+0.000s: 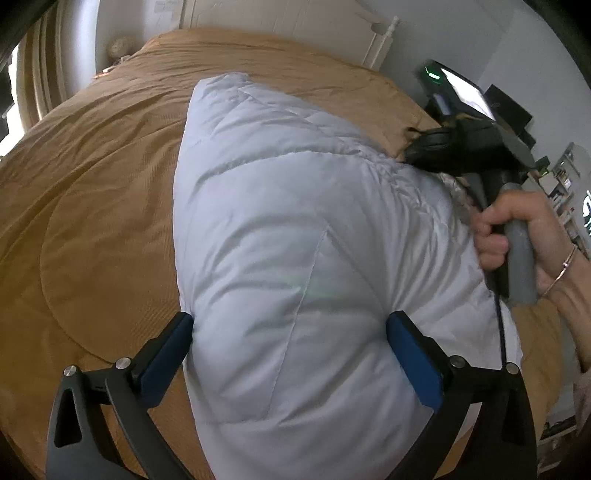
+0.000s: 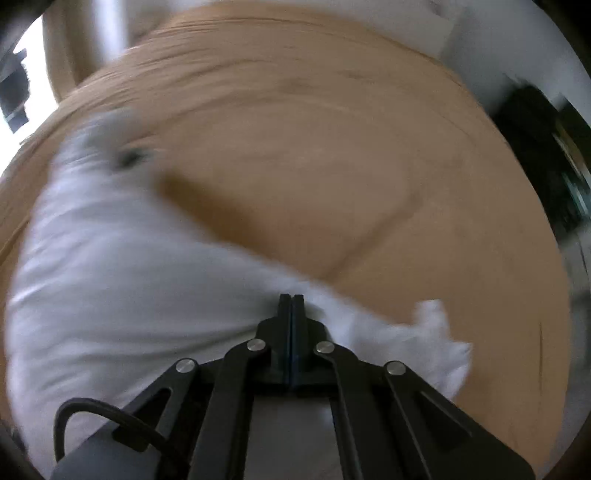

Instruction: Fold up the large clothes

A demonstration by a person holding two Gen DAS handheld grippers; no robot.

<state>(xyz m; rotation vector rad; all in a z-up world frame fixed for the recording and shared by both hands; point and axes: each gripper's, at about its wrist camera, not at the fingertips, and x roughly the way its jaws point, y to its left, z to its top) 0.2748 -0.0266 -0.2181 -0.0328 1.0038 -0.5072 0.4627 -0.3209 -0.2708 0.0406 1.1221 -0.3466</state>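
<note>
A white quilted puffer jacket [image 1: 277, 221] lies bunched on a tan bedspread [image 1: 92, 203]. My left gripper [image 1: 291, 354] hovers open over the jacket's near end. One blue pad [image 1: 170, 350] sits at its left edge and the other over its right part. My right gripper [image 1: 408, 151], held by a hand [image 1: 517, 229], is at the jacket's far right edge, where the fabric gathers in wrinkles toward its tip. In the blurred right wrist view, the right gripper [image 2: 291, 299] has its fingers pressed together against the white jacket [image 2: 110, 277], with the cloth trailing off to the right.
The tan bedspread [image 2: 332, 166] covers the whole bed. A white headboard [image 1: 295, 29] stands at the far end. A lit screen and dark equipment [image 1: 465, 92] stand beside the bed at the right. A window with curtains is at the left.
</note>
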